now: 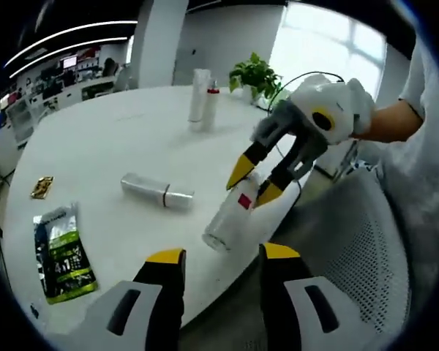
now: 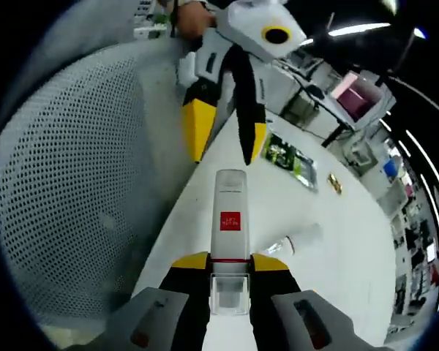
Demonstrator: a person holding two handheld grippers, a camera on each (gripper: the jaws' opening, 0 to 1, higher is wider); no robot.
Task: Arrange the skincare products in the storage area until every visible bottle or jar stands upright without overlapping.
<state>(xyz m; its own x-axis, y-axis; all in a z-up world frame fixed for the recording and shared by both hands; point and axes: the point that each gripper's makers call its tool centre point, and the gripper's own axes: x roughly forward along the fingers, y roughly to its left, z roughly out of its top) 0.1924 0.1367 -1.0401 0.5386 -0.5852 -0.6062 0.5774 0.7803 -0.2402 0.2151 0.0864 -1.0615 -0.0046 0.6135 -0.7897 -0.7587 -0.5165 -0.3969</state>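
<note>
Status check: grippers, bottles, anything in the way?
Right gripper shut on red-label bottle at table edge. Left gripper open, empty. Silver bottle lying flat; two bottles upright far side. Green pouch nearby, not blocking.

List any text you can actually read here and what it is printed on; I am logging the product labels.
No text reads clearly.
Red label on the clear bottle held by the right gripper: white print, too small.
Green packet: large white marks, blurred.
Lying silver bottle: no print legible.
</note>
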